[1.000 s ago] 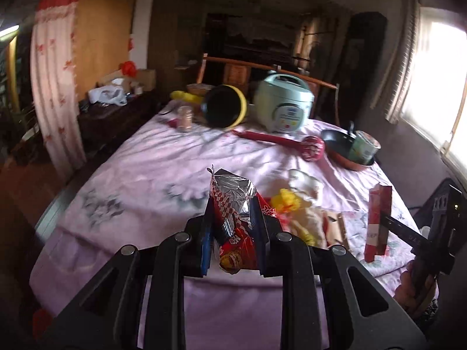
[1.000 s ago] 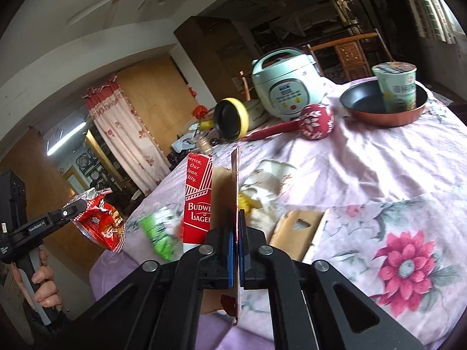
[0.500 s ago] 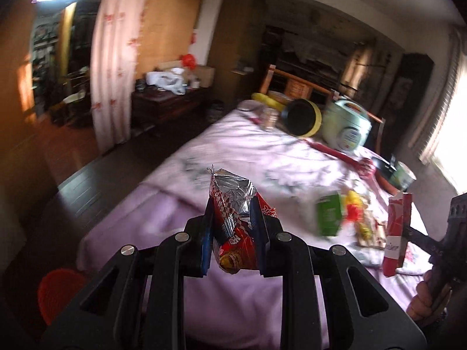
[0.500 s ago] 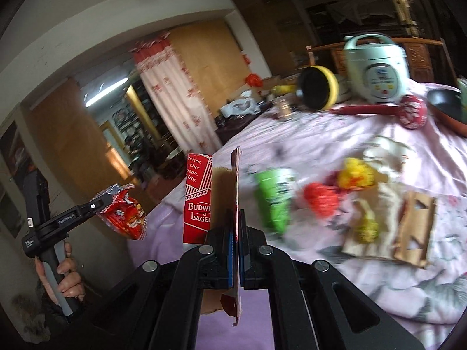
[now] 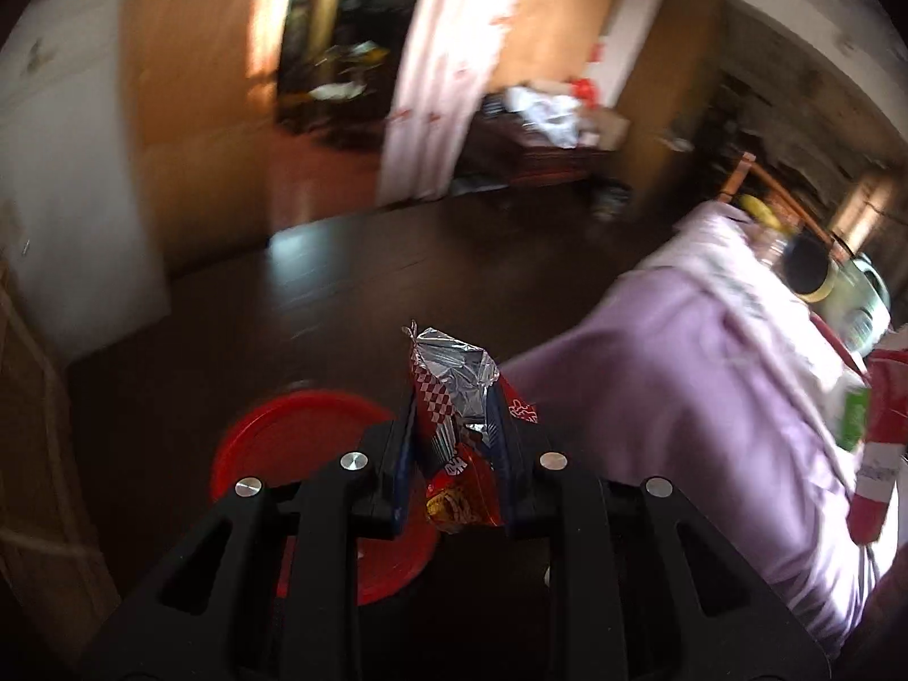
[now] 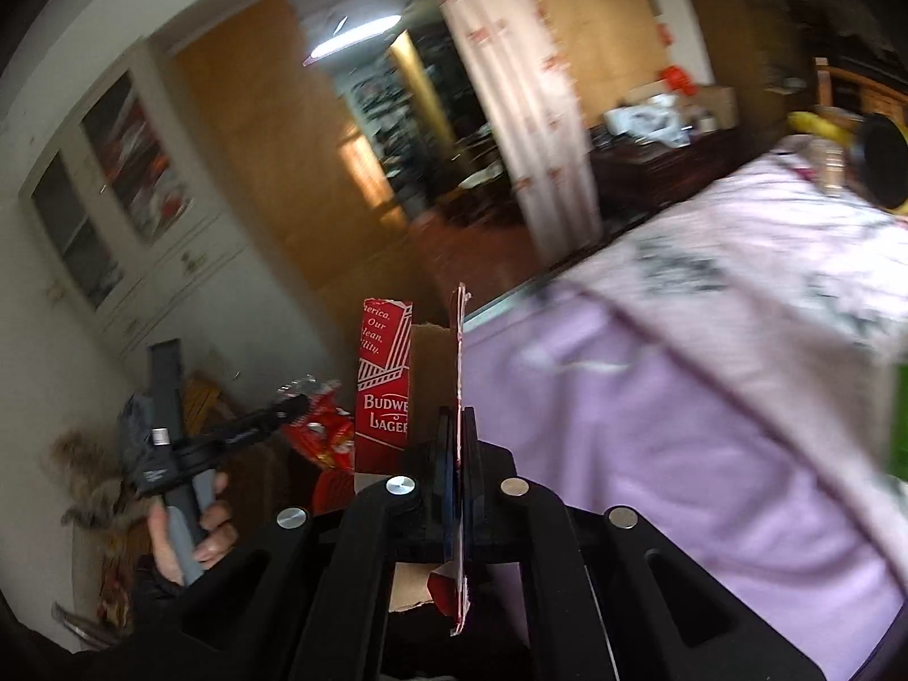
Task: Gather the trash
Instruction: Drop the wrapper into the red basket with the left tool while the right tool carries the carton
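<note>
My left gripper (image 5: 454, 420) is shut on a red snack wrapper (image 5: 454, 397) with a silver foil top. It holds it in the air above a round red bin (image 5: 318, 471) on the dark floor. My right gripper (image 6: 457, 431) is shut on a torn red Budweiser carton (image 6: 386, 386), held upright beside the table edge. In the right wrist view the left gripper (image 6: 295, 406) and its wrapper (image 6: 320, 434) show at lower left, above a red shape that may be the bin. The carton also shows at the right edge of the left wrist view (image 5: 885, 431).
A table with a pink cloth (image 5: 681, 374) fills the right side of both views. A green packet (image 5: 854, 417) lies on it, and a yellow-rimmed pan (image 5: 811, 272) stands further back. A white cabinet (image 6: 130, 215), a curtain (image 6: 522, 113) and a doorway stand behind.
Both grippers have swung left, away from the table and toward the floor, still holding their items. The red bin has come into view under the left gripper.
</note>
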